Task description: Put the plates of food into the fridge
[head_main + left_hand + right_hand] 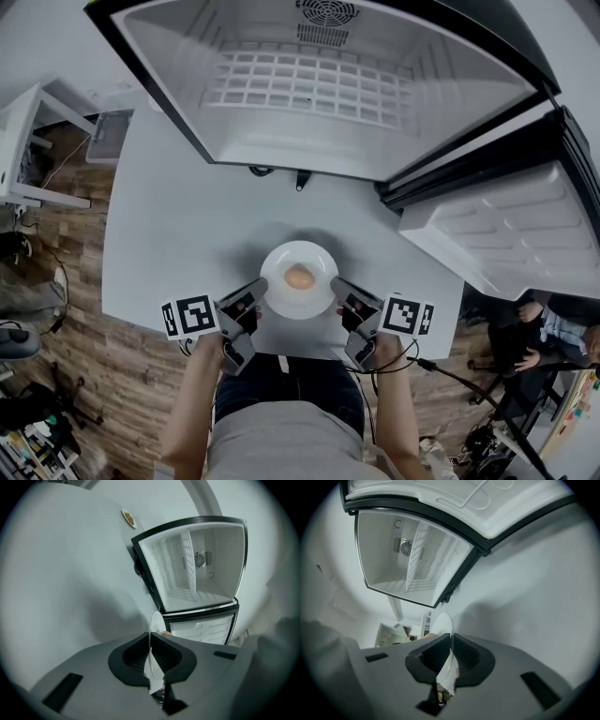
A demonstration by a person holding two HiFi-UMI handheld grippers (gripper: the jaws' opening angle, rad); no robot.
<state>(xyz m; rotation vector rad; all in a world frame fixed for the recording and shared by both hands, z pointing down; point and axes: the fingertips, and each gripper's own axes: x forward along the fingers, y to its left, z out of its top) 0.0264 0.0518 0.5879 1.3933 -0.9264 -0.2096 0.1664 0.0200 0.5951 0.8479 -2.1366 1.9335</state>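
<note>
Right now the white plate (299, 279) sits level between your two claws, low over the near edge of the table (178, 244), with a single rounded piece of tan food (300, 277) resting at its centre. The soft shadow spread around it suggests it is off the surface, not lying on it. Your left claw (255, 292) is clenched on the plate's left rim and your right claw (343, 292) on its right rim, and each gripper view bears this out: the thin rim runs edge-on through the pinched pads of the left claw (151, 660) and of the right claw (451, 660). Gripping opposite sides like this keeps the plate flat, so the food should not roll. Straight ahead across the table the fridge (178, 75) stands open with nothing stored inside, a white wire shelf (309, 84) across it and a fan grille (328, 11) at the back. Its door (506, 225) is swung away to your right, which leaves the way in unobstructed. By the look of it the carry has barely begun, since the plate is well apart from the fridge opening.
</note>
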